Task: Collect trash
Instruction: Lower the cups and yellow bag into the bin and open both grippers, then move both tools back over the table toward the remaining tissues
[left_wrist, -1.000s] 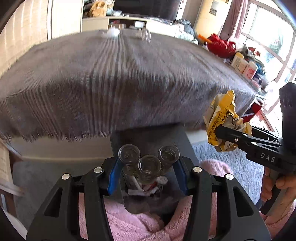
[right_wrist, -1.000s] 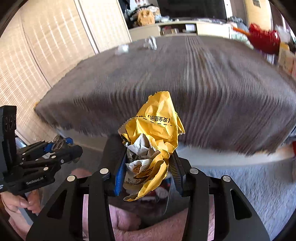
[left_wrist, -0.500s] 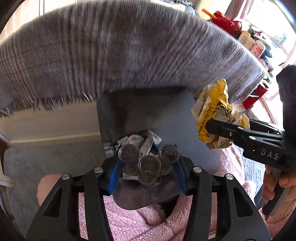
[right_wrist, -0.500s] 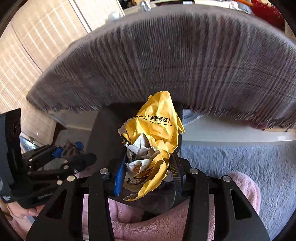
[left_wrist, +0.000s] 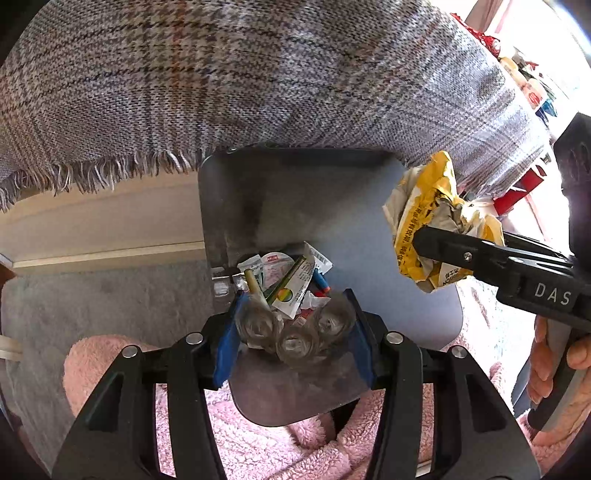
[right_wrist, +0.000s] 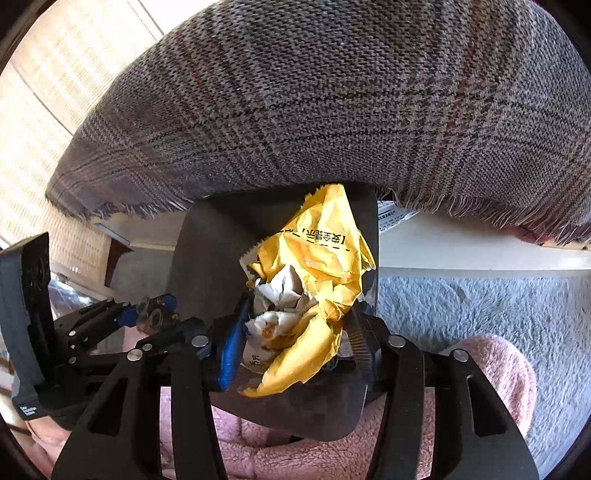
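Litter (left_wrist: 284, 284) in bin (left_wrist: 332, 206) (left view only), yellow wrapper (right_wrist: 314, 280) masks it right.

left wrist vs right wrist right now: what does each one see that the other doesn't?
Left wrist only: the litter already lying in the bin (wrappers, a sachet), and the hand holding the right gripper's handle.

Right wrist only: the slatted blind at left and the printed face of the yellow wrapper.

Both: the grey bin, the plaid fringed cloth above it, the pink fleece below, the cluster of three clear cups between the left gripper's opening jaws, and the wrapper between the right gripper's opening jaws.
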